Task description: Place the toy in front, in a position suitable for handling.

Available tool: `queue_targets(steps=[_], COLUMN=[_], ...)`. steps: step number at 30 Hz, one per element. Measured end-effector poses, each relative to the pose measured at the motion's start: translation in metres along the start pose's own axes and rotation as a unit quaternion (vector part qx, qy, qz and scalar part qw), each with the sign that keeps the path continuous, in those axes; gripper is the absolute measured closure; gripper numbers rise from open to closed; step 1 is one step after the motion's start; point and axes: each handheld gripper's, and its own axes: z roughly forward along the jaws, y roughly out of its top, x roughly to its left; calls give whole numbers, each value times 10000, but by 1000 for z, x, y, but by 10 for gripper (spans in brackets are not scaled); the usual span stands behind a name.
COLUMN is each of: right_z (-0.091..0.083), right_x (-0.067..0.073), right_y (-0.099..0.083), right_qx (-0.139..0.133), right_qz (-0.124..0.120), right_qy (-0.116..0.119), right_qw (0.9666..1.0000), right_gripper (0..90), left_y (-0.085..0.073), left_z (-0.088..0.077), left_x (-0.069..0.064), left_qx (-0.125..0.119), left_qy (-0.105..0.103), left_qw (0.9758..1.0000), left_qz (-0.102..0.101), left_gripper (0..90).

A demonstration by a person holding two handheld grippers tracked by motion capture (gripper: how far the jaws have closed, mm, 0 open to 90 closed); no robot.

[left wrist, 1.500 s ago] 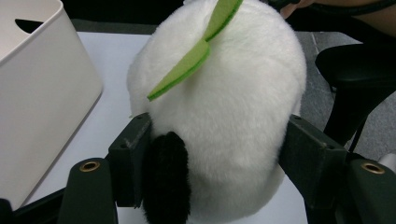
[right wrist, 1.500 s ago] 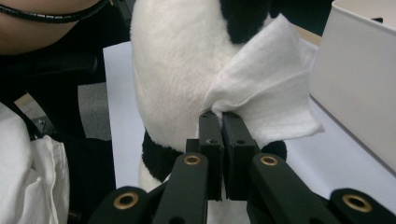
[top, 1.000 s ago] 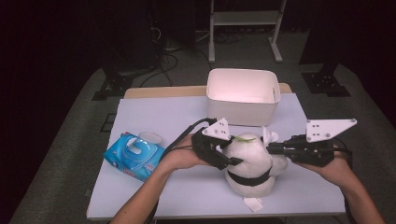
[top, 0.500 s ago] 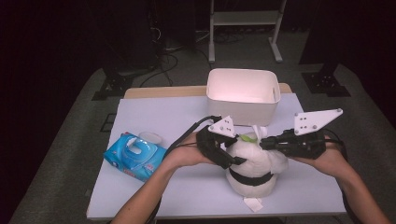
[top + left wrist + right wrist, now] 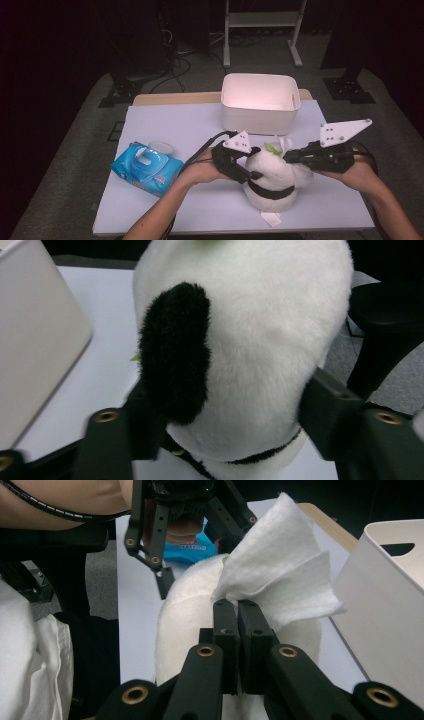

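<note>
We steady the plush panda at lower centre of the counter.
Left hand-held gripper has just been closing, apparently clasping its head; right hand-held gripper pinches a white wipe; the panda's face is hidden.

A white plush with a black band stands near the worktop's front edge, right of centre. The left gripper presses against its left side, and its jaws have just been closing around the toy. The right gripper reaches in from the right, holding a white wipe at the top of the plush (beside a small green leaf). A white bin stands at the back edge. A blue wipes pack lies near the left edge, with a small lid just behind it.
</note>
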Motion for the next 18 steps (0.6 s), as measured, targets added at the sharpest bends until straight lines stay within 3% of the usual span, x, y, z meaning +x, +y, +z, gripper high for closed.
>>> queue_targets(steps=[3,11,14,18], right_z=[-1,5,6,1], right_x=[0,-2,-2,-1], right_y=[5,14,15,10], right_qx=[-60,-143,-37,358], right_qz=[-45,-110,-161,-206], right_qy=[-44,-93,-107,-264], right_qw=[10000,9998,9998,9988], right_gripper=[873,872,872,872], left_y=[3,4,0,-4], left_z=[-4,-26,-27,-29], left_x=[2,5,5,7], left_qx=[17,256,247,193], left_qy=[47,266,290,293], left_qw=[10000,9993,9993,9994], left_qz=[35,94,31,-20], left_gripper=[421,430,427,425])
